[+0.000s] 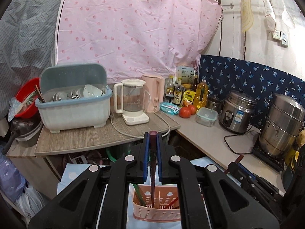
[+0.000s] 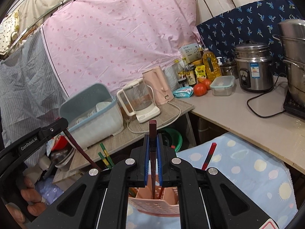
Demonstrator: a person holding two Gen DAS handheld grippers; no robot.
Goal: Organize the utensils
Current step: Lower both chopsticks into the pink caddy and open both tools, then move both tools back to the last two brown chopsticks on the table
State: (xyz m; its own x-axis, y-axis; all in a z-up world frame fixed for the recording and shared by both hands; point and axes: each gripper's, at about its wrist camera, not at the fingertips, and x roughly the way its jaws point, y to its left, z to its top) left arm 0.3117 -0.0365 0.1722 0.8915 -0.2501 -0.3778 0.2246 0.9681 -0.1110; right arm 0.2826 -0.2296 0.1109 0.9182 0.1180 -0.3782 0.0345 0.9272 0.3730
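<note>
My left gripper (image 1: 152, 136) is shut on a dark red chopstick (image 1: 152, 152) whose lower tip reaches down into a pink perforated utensil basket (image 1: 156, 212). Green chopsticks (image 1: 139, 195) and a red one (image 1: 172, 203) stand in that basket. My right gripper (image 2: 152, 138) is shut on another dark red chopstick (image 2: 152, 133), its tip inside the same pink basket (image 2: 154, 206). In the right wrist view, the left gripper (image 2: 38, 133) with its chopstick (image 2: 82, 152) shows at the left, next to green chopsticks (image 2: 104, 156) and a red chopstick (image 2: 208, 156).
The basket sits on a light blue patterned cloth (image 2: 247, 171). Behind are a wooden counter (image 1: 85, 135) with a dish rack (image 1: 74, 99), a glass kettle (image 1: 131, 103), a pink kettle (image 1: 154, 93), bottles, tomatoes (image 1: 185, 111), a rice cooker (image 1: 236, 112) and steel pots (image 1: 284, 124).
</note>
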